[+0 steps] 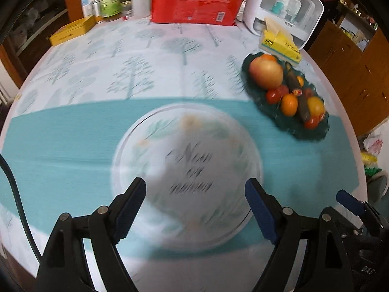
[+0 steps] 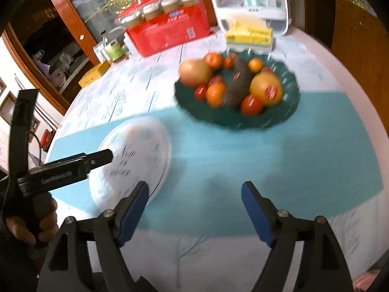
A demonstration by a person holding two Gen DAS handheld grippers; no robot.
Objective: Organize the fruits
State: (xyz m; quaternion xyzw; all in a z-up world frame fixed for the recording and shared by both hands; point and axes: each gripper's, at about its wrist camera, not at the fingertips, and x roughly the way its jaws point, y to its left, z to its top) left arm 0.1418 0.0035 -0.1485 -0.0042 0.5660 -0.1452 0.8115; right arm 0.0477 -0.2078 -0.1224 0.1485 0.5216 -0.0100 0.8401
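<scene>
Fruit heaped on green dish (image 2: 237, 119), counter's 1 o'clock in right view. White plate (image 1: 187, 177) bare, likely the sorting target. Left hand-held gripper (image 1: 194, 209) released over plate; right hand-held gripper (image 2: 194, 209) released, facing the green dish, nothing grasped.

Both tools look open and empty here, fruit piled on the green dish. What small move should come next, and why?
Probably advance the right tool toward the green dish and line up on the near tomato. It sits at the pile's front edge, and the white plate has no fruit on it.
</scene>
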